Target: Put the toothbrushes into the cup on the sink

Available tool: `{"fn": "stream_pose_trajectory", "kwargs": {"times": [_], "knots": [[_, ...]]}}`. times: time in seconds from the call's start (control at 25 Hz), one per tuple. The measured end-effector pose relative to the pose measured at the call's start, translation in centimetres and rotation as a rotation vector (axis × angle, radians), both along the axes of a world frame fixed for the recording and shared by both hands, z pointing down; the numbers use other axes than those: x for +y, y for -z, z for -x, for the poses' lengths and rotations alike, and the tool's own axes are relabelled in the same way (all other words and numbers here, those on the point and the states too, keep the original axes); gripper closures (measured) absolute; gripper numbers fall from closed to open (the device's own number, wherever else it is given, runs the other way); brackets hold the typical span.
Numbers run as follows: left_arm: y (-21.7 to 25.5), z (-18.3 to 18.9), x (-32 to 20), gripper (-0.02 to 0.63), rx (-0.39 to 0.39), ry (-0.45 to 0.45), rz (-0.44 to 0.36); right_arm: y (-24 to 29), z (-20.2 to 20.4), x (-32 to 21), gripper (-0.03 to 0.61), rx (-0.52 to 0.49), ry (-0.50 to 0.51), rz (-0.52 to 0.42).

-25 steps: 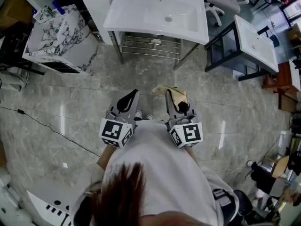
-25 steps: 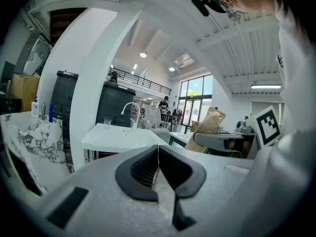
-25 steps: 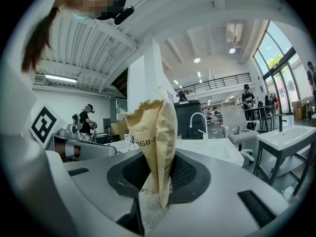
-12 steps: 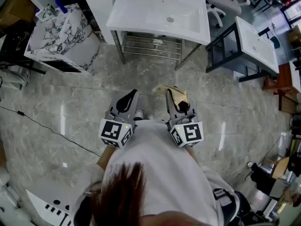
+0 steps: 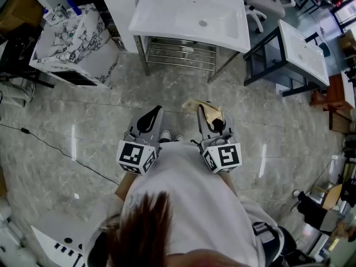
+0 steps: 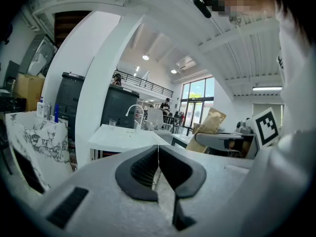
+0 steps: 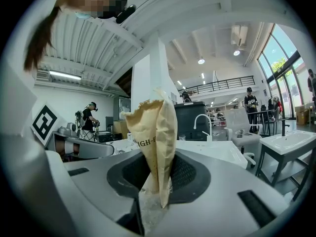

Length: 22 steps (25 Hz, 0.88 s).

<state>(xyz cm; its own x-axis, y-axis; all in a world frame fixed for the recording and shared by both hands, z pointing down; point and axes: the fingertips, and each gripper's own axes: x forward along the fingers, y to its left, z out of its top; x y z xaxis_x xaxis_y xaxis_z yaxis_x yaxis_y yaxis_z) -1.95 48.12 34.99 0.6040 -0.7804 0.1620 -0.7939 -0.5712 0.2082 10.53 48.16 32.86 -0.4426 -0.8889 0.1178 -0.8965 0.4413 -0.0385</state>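
Observation:
In the head view my right gripper [image 5: 204, 109] is held close to my body, shut on a brown paper packet [image 5: 213, 113] that sticks up and forward from its jaws. The right gripper view shows the packet [image 7: 155, 132] pinched upright between the pads of that gripper [image 7: 157, 174]. Beside it, my left gripper [image 5: 154, 111] is shut with nothing in it; its pads meet in the left gripper view [image 6: 158, 149]. The white sink [image 5: 167, 21] stands some way ahead across the floor. A small clear cup [image 6: 113, 124] sits at the sink's back edge near the tap [image 6: 134, 113].
A marbled cabinet [image 5: 72, 43] with bottles stands left of the sink. A metal rack [image 5: 178, 54] sits under the sink. A second sink on a black frame [image 5: 303, 52] and a white chair [image 5: 261, 4] are to the right. A black cable [image 5: 55, 149] crosses the tiled floor.
The sink and cabinet have shifted slightly right and up in the head view. Both grippers keep the same pose, and the packet stays in the right one.

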Motion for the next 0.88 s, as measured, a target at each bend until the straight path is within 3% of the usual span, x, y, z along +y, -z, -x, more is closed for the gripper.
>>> {"fn": "stream_pose_trajectory", "kwargs": {"times": [0.56,0.88], "knots": [[-1.8,4.4,0.3,0.598,0.010,0.057,0.040,-0.5,2.2,-0.1,0.486,-0.030,-0.008,0.007],[-3.2,2.4,-1.6,0.598,-0.018,0.029,0.073,-1.7,-0.4,-1.4,0.486,-0.045,-0.043,0.040]]}}
